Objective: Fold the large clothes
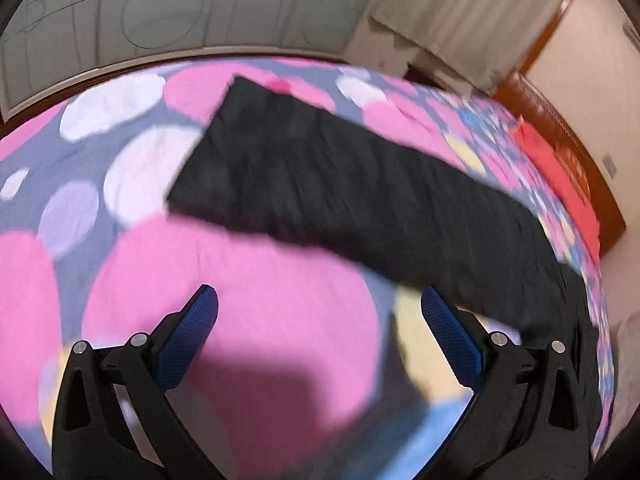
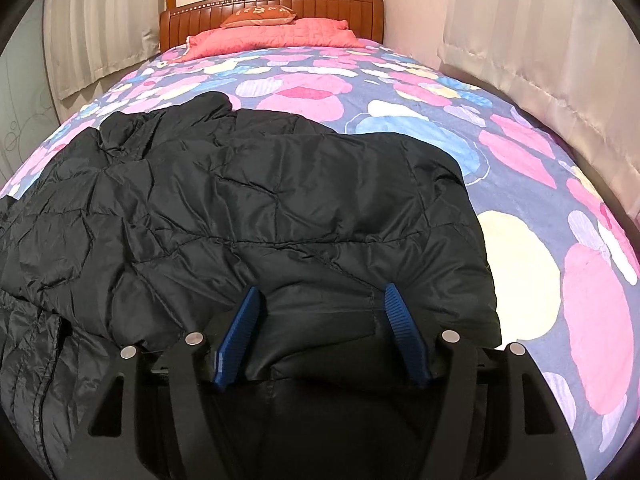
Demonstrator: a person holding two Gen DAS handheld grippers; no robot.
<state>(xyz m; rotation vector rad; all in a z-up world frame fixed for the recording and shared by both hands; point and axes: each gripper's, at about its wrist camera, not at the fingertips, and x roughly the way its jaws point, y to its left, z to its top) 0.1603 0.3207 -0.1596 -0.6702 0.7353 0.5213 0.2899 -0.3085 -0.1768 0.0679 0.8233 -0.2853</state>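
1. Surface and room: a bed (image 2: 400, 92) with a bedspread of pink, white, blue and yellow circles on grey-blue fills both views. In the right wrist view, pale curtains (image 2: 92, 28) hang at the left, a wooden headboard (image 2: 272, 8) with a coral quilt (image 2: 276, 34) stands at centre, and more curtain hangs at the right.
2. Task item: a black quilted jacket (image 2: 240, 208) of glossy, stitched, puffy fabric lies crumpled on the bed. In the left wrist view its sleeve (image 1: 320, 184) lies as a flat dark band.
3. Left gripper (image 1: 318, 296): blue ribbed fingers (image 1: 196, 320) spread wide, nothing between them, above the bedspread.
4. Right gripper (image 2: 322, 294): fingers apart, released, jacket fabric bulging between them without pad pressure.
5. Visibility: the left wrist view is motion-blurred; the jacket's left edge is cut off.
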